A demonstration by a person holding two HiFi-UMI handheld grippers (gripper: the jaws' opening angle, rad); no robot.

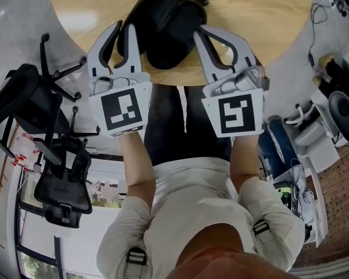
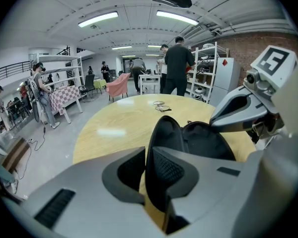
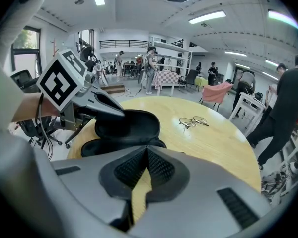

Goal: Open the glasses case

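The black glasses case (image 1: 166,25) lies open near the front edge of the round wooden table (image 1: 267,16). My left gripper (image 1: 125,34) is shut on the rim of one half of the case. In the left gripper view that black shell (image 2: 203,140) stands on edge between the two pads of the left gripper (image 2: 146,167). My right gripper (image 1: 202,32) sits at the case's right side. Its pads meet in the right gripper view, and I see nothing between the tips of the right gripper (image 3: 146,152). The case (image 3: 126,128) lies just beyond them, one half raised.
A pair of thin-rimmed glasses (image 3: 192,122) lies further out on the table (image 3: 213,148). Black office chairs (image 1: 52,156) stand on the floor at the left, and bags and cables (image 1: 314,132) at the right. People (image 2: 178,66) stand by shelves beyond the table.
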